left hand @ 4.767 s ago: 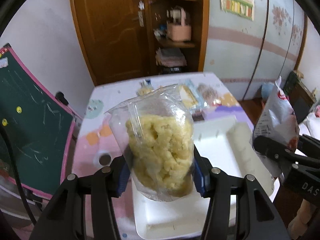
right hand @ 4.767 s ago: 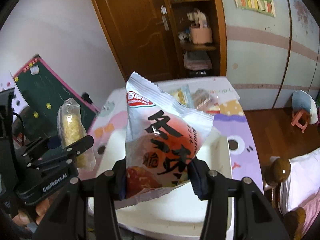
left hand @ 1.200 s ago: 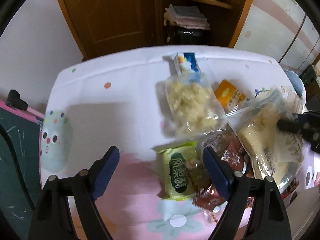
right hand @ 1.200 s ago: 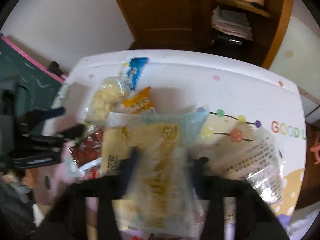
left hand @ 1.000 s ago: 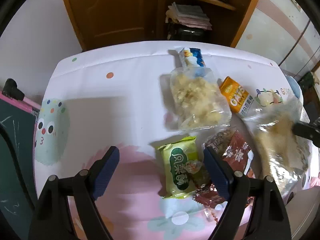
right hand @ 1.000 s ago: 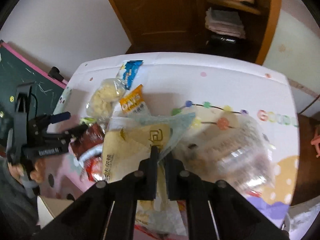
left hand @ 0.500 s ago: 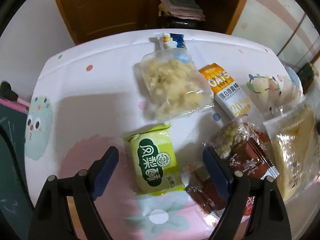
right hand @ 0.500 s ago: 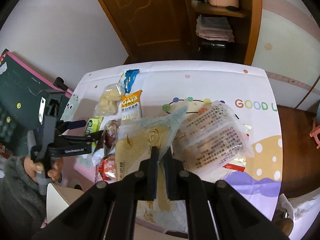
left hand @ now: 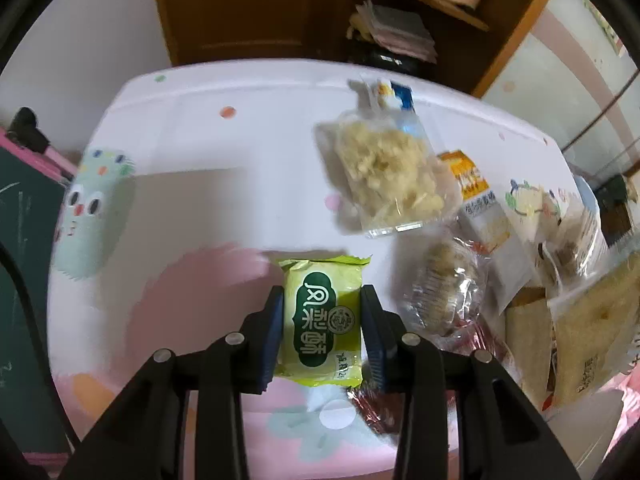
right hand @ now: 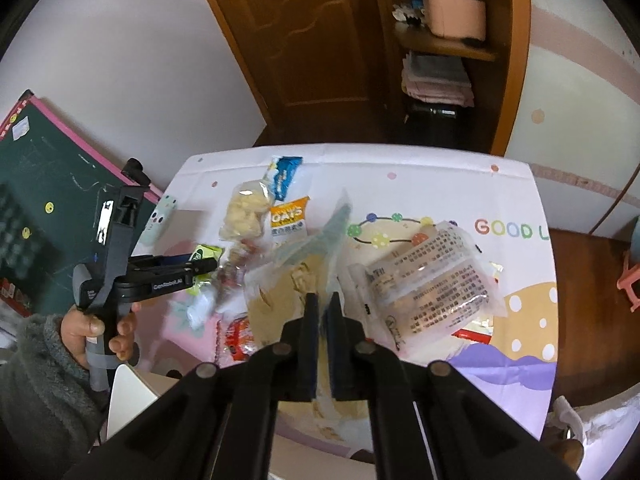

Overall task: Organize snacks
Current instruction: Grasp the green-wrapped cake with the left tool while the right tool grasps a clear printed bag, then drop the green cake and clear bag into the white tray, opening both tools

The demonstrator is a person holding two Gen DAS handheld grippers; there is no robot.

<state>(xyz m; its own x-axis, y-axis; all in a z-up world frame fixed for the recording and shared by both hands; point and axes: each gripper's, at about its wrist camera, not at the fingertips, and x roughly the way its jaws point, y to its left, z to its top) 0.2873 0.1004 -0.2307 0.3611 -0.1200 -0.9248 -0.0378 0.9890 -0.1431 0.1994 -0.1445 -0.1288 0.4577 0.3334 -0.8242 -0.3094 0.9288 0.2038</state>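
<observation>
My left gripper (left hand: 322, 300) is shut on a green snack packet (left hand: 322, 320) that lies on the patterned table (left hand: 200, 152); its blue pads press both long sides. The same gripper (right hand: 212, 265) and packet (right hand: 204, 254) show in the right wrist view. My right gripper (right hand: 323, 300) is shut on a clear bag of yellow wafers (right hand: 280, 304) with a teal top edge, also seen at the right in the left wrist view (left hand: 592, 328). A clear bag of pale puffs (left hand: 384, 176), an orange oats packet (left hand: 472, 184) and a red-wrapped snack (left hand: 448, 292) lie nearby.
A clear printed bag (right hand: 432, 280) lies right of my right gripper. A blue packet (right hand: 284, 176) sits at the far side of the table. A white tray (right hand: 128, 400) is at the near left, below the table edge. A green chalkboard (right hand: 36, 208) stands left.
My left gripper moved down and forward and closed on the green packet, which lay free half a second ago. My right gripper stays shut on the wafer bag and has lifted back slightly.
</observation>
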